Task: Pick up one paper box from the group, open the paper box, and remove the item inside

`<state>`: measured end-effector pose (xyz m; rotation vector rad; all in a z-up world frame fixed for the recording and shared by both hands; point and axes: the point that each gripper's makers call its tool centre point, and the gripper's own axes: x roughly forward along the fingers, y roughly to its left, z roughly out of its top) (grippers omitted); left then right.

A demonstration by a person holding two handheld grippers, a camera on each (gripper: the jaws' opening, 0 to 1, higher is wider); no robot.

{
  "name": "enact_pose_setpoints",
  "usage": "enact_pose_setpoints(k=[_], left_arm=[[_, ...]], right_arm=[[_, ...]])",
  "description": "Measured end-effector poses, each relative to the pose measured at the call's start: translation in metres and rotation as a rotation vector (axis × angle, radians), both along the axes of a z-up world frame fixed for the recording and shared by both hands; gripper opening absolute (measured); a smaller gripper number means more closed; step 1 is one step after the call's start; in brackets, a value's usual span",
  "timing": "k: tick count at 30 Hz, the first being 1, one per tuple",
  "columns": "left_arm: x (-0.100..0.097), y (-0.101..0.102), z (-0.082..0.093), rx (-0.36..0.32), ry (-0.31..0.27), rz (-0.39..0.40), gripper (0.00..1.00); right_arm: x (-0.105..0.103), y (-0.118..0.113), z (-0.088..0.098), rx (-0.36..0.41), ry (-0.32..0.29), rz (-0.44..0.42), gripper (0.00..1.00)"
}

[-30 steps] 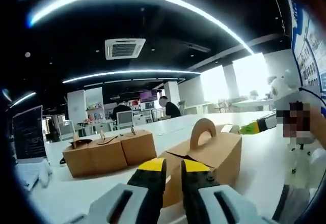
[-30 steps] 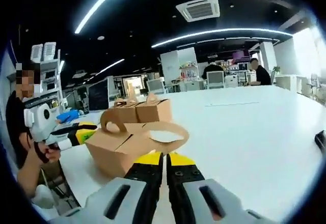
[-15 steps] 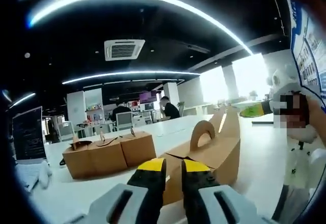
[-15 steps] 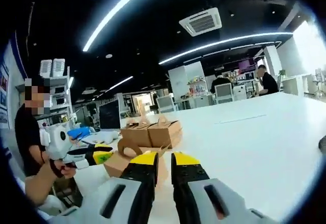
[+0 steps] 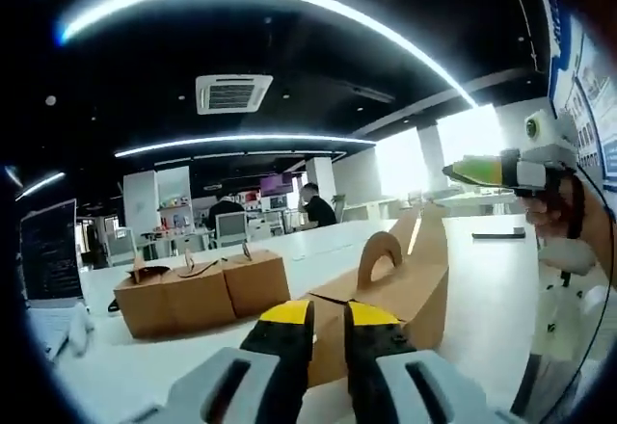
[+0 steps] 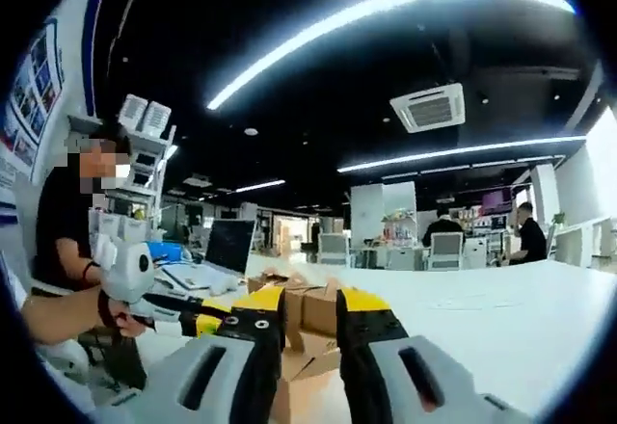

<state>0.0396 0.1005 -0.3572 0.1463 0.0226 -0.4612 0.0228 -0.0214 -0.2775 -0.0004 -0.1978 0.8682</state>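
Observation:
A brown paper box (image 5: 400,294) with an arched handle sits on the white table (image 5: 482,289) just ahead of my left gripper (image 5: 330,316), whose yellow-tipped jaws stand close together around the box's near edge. One top flap (image 5: 429,236) stands upright. My right gripper (image 5: 472,170) hovers above that flap, apart from it. In the right gripper view its jaws (image 6: 310,310) stand open with nothing between them, the opened box (image 6: 299,376) sits low behind them, and the left gripper (image 6: 207,323) reaches in from the left.
A group of closed paper boxes (image 5: 198,294) stands on the table to the left, also behind the right jaws (image 6: 313,306). A laptop (image 6: 231,246) sits beyond them. A small black object (image 5: 499,234) lies on the far table. People sit at distant desks.
My right gripper has let go of the handle flap, opened and risen well above the box. The flap it pulled now stands upright. My left gripper has stayed put.

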Motion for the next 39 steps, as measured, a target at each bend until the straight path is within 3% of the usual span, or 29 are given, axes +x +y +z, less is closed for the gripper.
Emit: enact_pose_setpoints(k=[7, 14, 19, 25, 28, 33, 37, 39], left_arm=[[0.001, 0.004, 0.002, -0.012, 0.001, 0.003, 0.16], [-0.014, -0.014, 0.012, -0.080, -0.003, -0.077, 0.20], [-0.023, -0.033, 0.002, -0.026, 0.015, -0.141, 0.30], [-0.022, -0.034, -0.002, -0.021, 0.026, -0.140, 0.29], [-0.022, -0.033, -0.003, -0.020, 0.027, -0.131, 0.28], [-0.018, -0.026, -0.003, -0.022, 0.041, -0.128, 0.27], [-0.017, -0.024, -0.005, -0.050, 0.067, -0.151, 0.27], [-0.020, -0.027, -0.007, -0.095, 0.095, -0.178, 0.27]], right_arm=[[0.006, 0.029, -0.022, -0.079, 0.036, 0.076, 0.33], [0.010, 0.024, -0.043, -0.110, 0.091, 0.092, 0.38], [0.018, 0.016, -0.055, -0.136, 0.112, 0.080, 0.40], [0.022, 0.016, -0.075, -0.174, 0.169, 0.089, 0.41], [0.023, 0.019, -0.085, -0.172, 0.240, 0.109, 0.41], [0.020, 0.023, -0.087, -0.182, 0.249, 0.114, 0.41], [0.018, 0.024, -0.088, -0.184, 0.267, 0.117, 0.39], [0.017, 0.024, -0.090, -0.186, 0.279, 0.121, 0.39]])
